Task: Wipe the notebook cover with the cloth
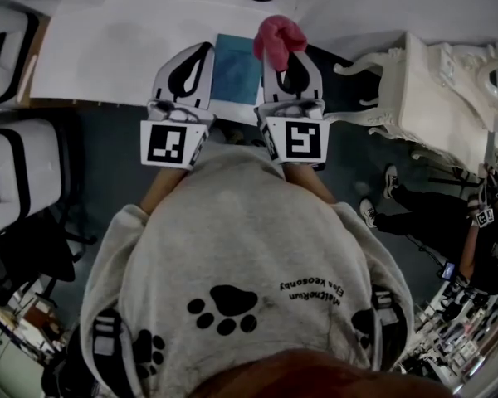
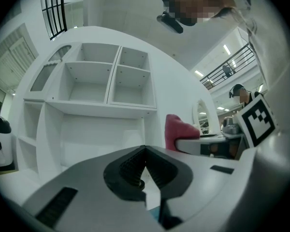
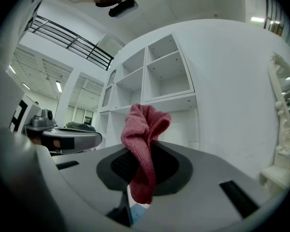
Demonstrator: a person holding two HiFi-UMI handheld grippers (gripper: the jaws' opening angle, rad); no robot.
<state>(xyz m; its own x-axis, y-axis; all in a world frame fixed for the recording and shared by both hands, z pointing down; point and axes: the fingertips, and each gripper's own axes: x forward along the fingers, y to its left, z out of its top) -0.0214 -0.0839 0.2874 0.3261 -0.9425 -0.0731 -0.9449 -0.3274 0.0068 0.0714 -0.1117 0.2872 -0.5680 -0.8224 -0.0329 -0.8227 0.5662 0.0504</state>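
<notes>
We faced a white table (image 1: 100,52) over a dark floor (image 1: 108,152), with an ornate white dresser (image 1: 436,89) at our right. White shelves (image 2: 104,79) stood ahead, and ceiling lights (image 2: 226,49) shone above a railing (image 2: 232,64).

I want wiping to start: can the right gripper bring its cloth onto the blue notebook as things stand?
Probably yes. The right gripper is shut on the pink cloth, beside the blue notebook on the white table. Nothing lies on it, and the left gripper sits at its other side.
</notes>
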